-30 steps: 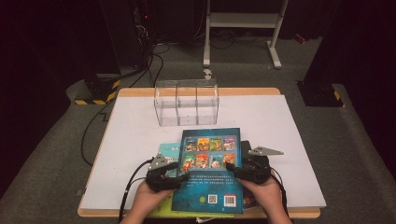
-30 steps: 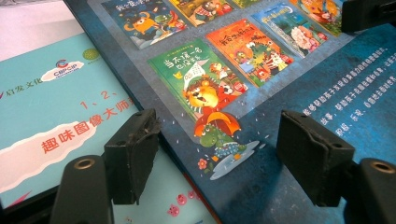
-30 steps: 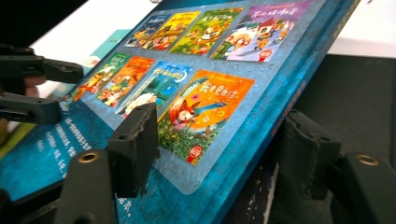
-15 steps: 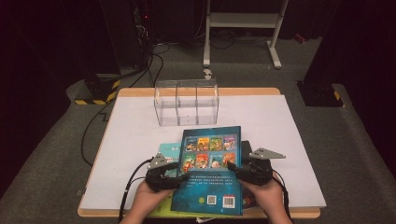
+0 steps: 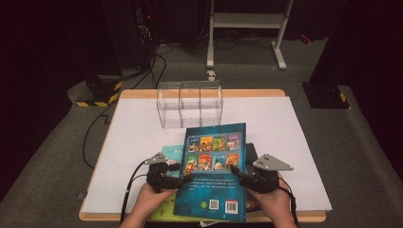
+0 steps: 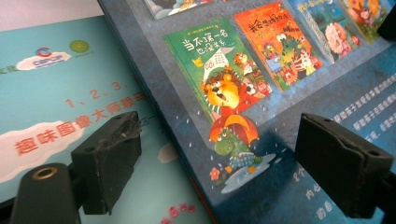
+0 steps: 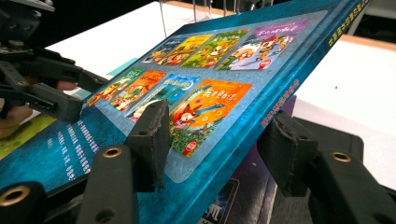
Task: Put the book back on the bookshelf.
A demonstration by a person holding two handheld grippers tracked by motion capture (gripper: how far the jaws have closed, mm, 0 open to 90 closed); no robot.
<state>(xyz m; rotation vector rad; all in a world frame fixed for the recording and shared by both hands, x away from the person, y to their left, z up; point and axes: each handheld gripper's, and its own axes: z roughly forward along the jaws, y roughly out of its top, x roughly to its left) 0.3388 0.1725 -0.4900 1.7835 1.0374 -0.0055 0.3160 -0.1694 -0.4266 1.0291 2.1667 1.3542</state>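
A: Where's the dark blue picture book [image 5: 214, 171]?
B: In front of the clear three-compartment organizer [image 5: 190, 103], clamped in the right gripper [image 5: 247, 175] jaws.
A: The left gripper [image 5: 173, 180]?
B: Jaws apart, just opened, straddling the book's edge over the teal book [image 6: 60, 107].

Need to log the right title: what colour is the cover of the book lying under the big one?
Light turquoise, with red-orange lettering on white clouds. The lower book shows best in the left gripper view.
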